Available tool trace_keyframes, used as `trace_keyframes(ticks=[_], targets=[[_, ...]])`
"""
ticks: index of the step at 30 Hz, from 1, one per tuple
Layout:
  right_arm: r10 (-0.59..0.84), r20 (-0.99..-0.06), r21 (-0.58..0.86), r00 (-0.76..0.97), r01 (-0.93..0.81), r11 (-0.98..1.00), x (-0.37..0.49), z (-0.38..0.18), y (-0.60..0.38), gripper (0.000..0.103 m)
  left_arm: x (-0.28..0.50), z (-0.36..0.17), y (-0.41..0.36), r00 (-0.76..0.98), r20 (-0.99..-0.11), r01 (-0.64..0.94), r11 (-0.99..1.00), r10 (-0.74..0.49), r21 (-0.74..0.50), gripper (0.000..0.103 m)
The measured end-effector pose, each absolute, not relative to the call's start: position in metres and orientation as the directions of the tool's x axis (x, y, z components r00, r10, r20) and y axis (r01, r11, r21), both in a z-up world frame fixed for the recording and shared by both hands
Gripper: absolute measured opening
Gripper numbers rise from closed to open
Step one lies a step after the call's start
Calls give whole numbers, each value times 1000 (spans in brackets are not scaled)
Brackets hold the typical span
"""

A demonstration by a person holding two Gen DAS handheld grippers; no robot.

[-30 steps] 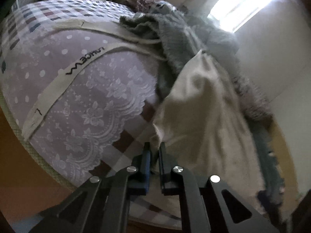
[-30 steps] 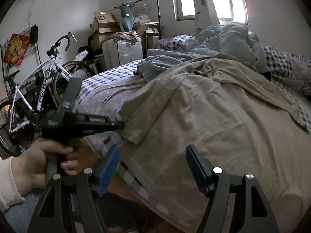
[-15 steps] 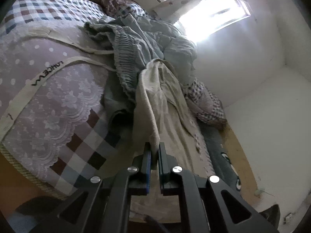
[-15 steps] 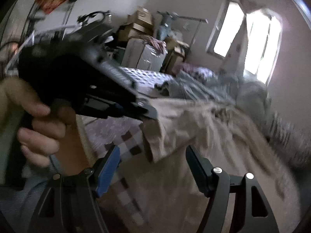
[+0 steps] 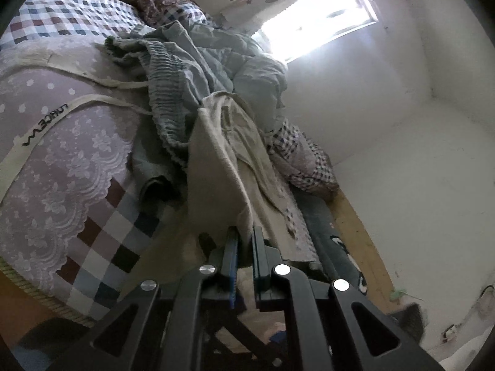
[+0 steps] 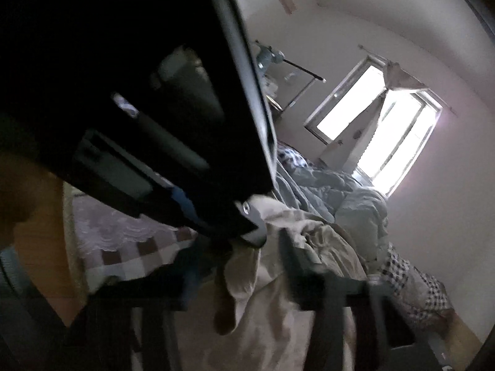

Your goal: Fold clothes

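Beige garment [image 5: 222, 160] is held by one corner in the left tongs [image 5: 244, 241], which are clamped together on the cloth and have been raised off the bed [image 5: 62, 142], so that the fabric is drawn up from the near edge toward the heap at the far side. The right tongs [image 6: 244, 266] have been brought in close beside the left and have just been closing, with a hanging fold of the same cloth between the blurred fingers; whether the pads press on it cannot be told. A second hold appears to be in preparation for spreading. Grey-blue clothes [image 5: 185, 71] lie bunched against the garment, and snagging is judged likely.
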State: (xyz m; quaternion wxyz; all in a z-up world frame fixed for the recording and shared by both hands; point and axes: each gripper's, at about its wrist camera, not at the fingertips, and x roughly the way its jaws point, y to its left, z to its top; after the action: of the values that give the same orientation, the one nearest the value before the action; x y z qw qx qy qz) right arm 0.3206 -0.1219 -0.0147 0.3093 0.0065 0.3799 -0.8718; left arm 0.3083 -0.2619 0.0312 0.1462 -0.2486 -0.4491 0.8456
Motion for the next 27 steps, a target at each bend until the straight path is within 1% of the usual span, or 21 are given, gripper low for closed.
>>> trace_keyframes(ticks=[1,2,3,5,6,8,10,14,16,18,20,24,25,26,27], targets=[[-529,-259,-647,-808,552,-526,317,-15,-122,22,309,31,-263,-837,-283,-24,-548,469,-836,11],[-523,-271,-630,-808,559,-538,313,-15,-121,18,309,30,-265,-842,-279,-17,-540,461,-841,16],[-519,-281,-613,-807,567,-550,309,-14,-119,12,310,29,-268,-849,-277,-5,-529,451,-848,19],[-506,-306,-575,-806,580,-576,301,-14,-116,8,312,24,-276,-863,-279,34,-504,420,-863,30],[-499,-323,-555,-804,588,-588,296,-14,-114,7,313,20,-280,-869,-286,60,-489,403,-870,31],[-492,-350,-511,-797,603,-613,288,-14,-109,7,314,12,-288,-875,-304,112,-454,376,-884,39],[-497,-372,-464,-784,621,-632,283,-11,-103,7,311,7,-290,-870,-326,144,-442,369,-885,40],[-501,-408,-404,-763,643,-650,273,-10,-99,7,300,2,-282,-846,-340,135,-452,411,-882,48],[-505,-406,-420,-762,646,-637,274,-11,-100,7,294,5,-277,-838,-335,111,-467,431,-877,48],[-512,-400,-451,-760,649,-612,279,-14,-102,7,291,8,-274,-835,-323,89,-470,446,-878,52],[-521,-394,-490,-757,652,-579,285,-19,-105,7,289,9,-273,-831,-333,92,-480,446,-872,57],[-538,-366,-569,-759,641,-516,296,-26,-110,7,286,4,-270,-813,-377,123,-501,444,-857,56],[-541,-364,-576,-758,640,-509,298,-27,-110,7,287,4,-270,-814,-368,117,-494,449,-862,53],[-541,-364,-577,-758,640,-508,299,-28,-110,7,288,4,-271,-818,-350,106,-479,456,-871,40],[-541,-365,-576,-758,640,-508,299,-28,-110,7,289,3,-273,-822,-335,98,-465,460,-880,34]])
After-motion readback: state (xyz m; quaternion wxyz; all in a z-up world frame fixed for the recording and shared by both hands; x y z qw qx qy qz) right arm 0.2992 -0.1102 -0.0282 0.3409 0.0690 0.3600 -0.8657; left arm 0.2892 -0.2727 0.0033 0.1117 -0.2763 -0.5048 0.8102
